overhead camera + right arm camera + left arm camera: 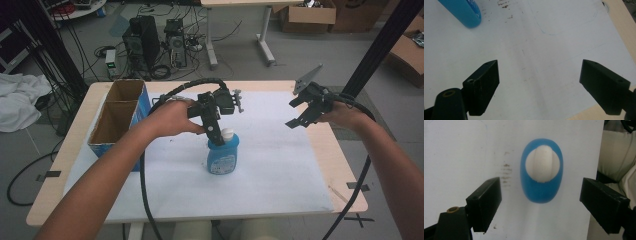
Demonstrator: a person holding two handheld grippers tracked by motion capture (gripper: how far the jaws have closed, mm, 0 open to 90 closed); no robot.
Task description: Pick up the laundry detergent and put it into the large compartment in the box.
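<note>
Blue bottle (223,156) stands upright mid-tabletop (280,165), left gripper (540,202) right above its white cap (543,164), jaws spread wide, right gripper (539,85) released too. Off-center squeeze could tip it.

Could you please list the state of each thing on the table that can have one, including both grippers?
Blue bottle: upright, white cap on, not gripped.
Left gripper: jaws open, above the bottle.
Right gripper: jaws open, nothing between them, above the white sheet.
Cardboard box: open at the top, nothing visible inside.
</note>
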